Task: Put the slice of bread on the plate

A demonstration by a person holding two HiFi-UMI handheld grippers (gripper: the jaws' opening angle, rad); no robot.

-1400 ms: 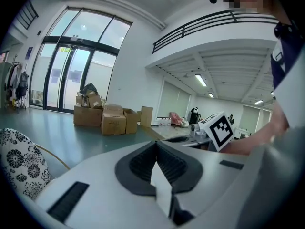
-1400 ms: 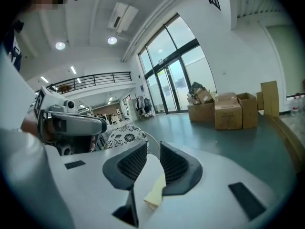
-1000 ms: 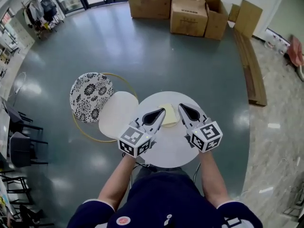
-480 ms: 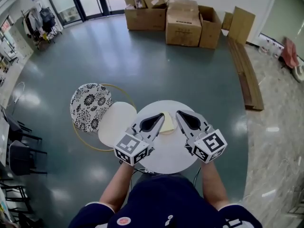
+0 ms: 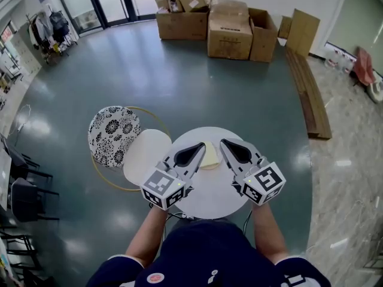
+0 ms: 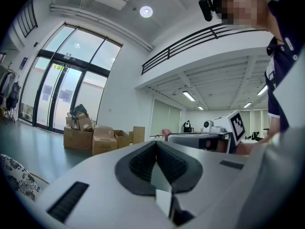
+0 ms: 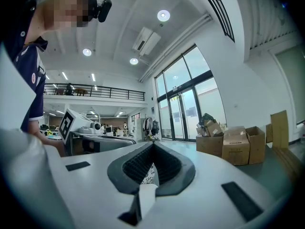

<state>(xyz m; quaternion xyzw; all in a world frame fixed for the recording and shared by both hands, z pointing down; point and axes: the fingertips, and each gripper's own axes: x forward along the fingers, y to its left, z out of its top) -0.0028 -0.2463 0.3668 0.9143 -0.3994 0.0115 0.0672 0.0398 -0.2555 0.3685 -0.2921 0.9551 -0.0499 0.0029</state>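
A pale slice of bread (image 5: 210,155) lies on the far part of a round white table (image 5: 212,190); I can make out no separate plate there. My left gripper (image 5: 203,145) hovers just left of the bread, my right gripper (image 5: 222,143) just right of it, both above the table. Each is shut, with nothing between its jaws. The left gripper view shows my left gripper (image 6: 156,143) pointing level into the hall, and the right gripper view shows my right gripper (image 7: 152,145) doing the same. Neither of these shows the bread or the table.
Left of the table stand a cream round seat (image 5: 146,150) and a black-and-white patterned round one (image 5: 114,134) inside a gold hoop. Cardboard boxes (image 5: 230,24) sit at the back, long wooden boards (image 5: 311,91) at the right, dark chairs (image 5: 24,181) at the far left.
Both grippers have risen a little above the table and stayed shut. The bread has not moved.
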